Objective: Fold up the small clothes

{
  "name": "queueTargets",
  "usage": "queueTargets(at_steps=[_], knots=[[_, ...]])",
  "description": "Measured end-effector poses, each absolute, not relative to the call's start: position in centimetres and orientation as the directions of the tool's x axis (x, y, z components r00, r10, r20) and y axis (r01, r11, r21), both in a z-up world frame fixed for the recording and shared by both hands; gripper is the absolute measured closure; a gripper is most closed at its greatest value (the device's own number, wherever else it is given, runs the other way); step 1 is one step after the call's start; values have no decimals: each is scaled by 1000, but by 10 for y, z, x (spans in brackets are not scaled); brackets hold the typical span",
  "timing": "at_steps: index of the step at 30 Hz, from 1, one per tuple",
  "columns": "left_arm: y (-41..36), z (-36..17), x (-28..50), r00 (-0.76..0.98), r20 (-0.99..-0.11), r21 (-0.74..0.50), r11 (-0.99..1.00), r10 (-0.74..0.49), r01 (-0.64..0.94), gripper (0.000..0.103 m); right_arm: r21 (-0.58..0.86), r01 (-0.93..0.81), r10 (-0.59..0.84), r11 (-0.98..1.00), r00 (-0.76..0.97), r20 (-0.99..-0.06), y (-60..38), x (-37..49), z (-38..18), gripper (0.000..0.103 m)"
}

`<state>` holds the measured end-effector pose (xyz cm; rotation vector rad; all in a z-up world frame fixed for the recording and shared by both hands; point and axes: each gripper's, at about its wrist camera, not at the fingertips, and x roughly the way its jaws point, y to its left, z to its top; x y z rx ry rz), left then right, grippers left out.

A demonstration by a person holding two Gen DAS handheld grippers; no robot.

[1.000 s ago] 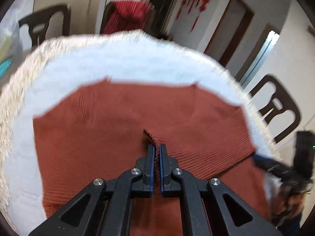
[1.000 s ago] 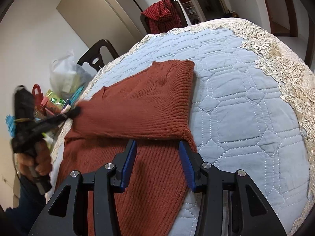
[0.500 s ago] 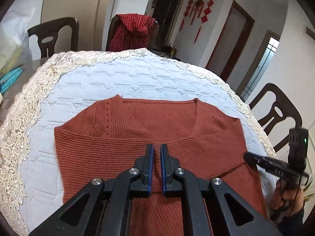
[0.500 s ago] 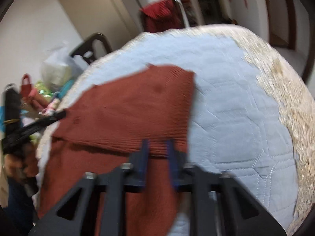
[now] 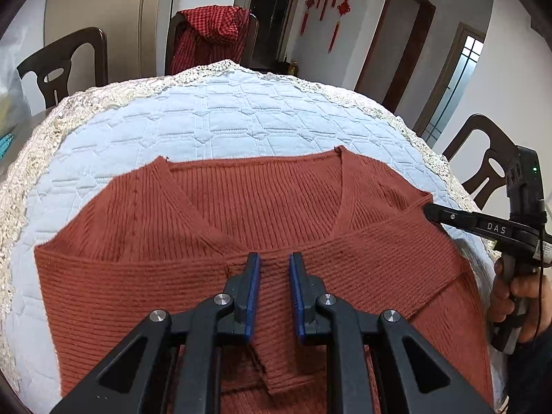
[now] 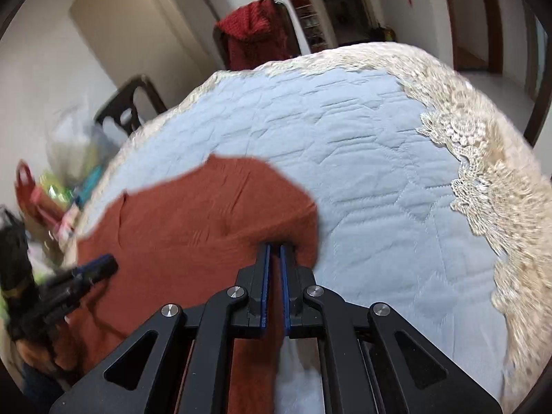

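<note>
A rust-red knit sweater (image 5: 241, 214) lies flat, neckline away from me, on a pale blue quilted tablecloth (image 5: 224, 120), with one sleeve folded across its body. My left gripper (image 5: 275, 265) hovers over that folded sleeve. Its jaws are opening and the pads press on nothing. My right gripper (image 6: 274, 246) is shut on the sweater's (image 6: 193, 214) right edge, and the knit bunches up around its tips. In the left wrist view the right gripper (image 5: 448, 217) bites the fabric at the right shoulder. The left gripper (image 6: 100, 264) shows blurred at the left of the right wrist view.
The cloth's lace border (image 6: 483, 179) runs along the table edge. Dark wooden chairs (image 5: 65, 65) (image 5: 483, 158) stand around it, one draped with a red checked garment (image 5: 210, 34). Bags and packets (image 6: 62, 179) crowd the left side. A hand (image 5: 517, 293) holds the right gripper.
My left gripper let go of the sleeve cuff, which now lies folded on the body, and its jaws parted. My right gripper shut on the sweater's right edge and moved sideways with it.
</note>
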<state>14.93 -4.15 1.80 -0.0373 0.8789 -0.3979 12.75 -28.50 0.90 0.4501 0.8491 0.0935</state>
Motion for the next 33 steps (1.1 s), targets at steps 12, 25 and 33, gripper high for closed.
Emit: queueTargets(at_steps=[12,25,33], knots=[[-20,20,99,579,-728,-201,921,-368,334,84,329,-27,264,944,660,-704,-250,67,24,96],[12,16,90,612,-742,-173,960,-275,221,83,260,-34,220,965,645,-732,-238,58,20,96],[46,33,78,685,-693,-174,974,-225,144,72,254,-59,227,965,669,-708,-233,46,30,96]])
